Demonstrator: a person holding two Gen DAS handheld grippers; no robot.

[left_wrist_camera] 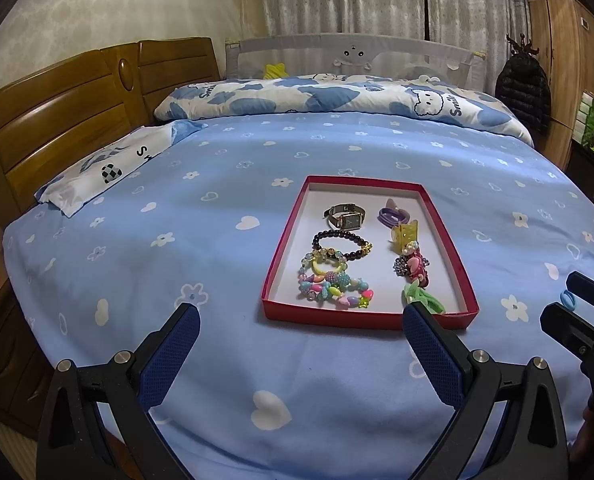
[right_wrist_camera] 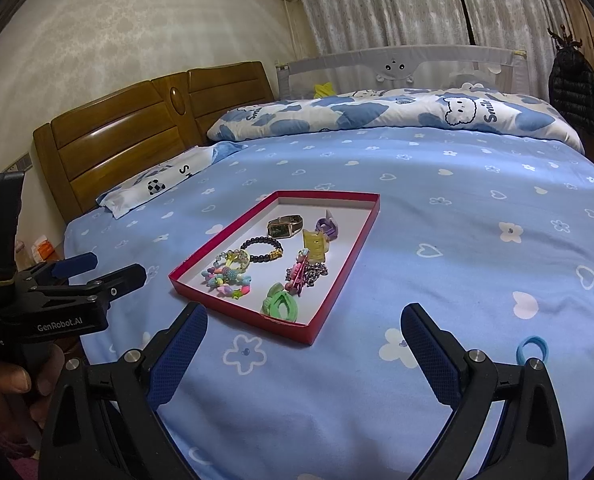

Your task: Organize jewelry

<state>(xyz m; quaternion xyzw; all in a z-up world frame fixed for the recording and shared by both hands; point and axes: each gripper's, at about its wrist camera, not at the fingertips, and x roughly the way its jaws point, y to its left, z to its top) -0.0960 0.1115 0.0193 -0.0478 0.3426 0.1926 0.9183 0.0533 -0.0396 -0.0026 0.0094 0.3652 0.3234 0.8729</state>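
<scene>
My left gripper (left_wrist_camera: 301, 340) and right gripper (right_wrist_camera: 303, 338) both hang spread and empty over the bed (right_wrist_camera: 457, 240). The red tray (right_wrist_camera: 347, 254) mid-bed holds most jewelry; grabbing the blue ring (right_wrist_camera: 531, 350) near the bed's right edge risks pinching the sheet. "GenRobot.AI" marks my left gripper; the quilt (right_wrist_camera: 397, 114) reads "Smile".

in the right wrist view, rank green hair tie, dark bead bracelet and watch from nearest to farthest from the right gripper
From the right gripper:
1. green hair tie, near end of the red tray
2. dark bead bracelet, mid-tray
3. watch, far end
</scene>
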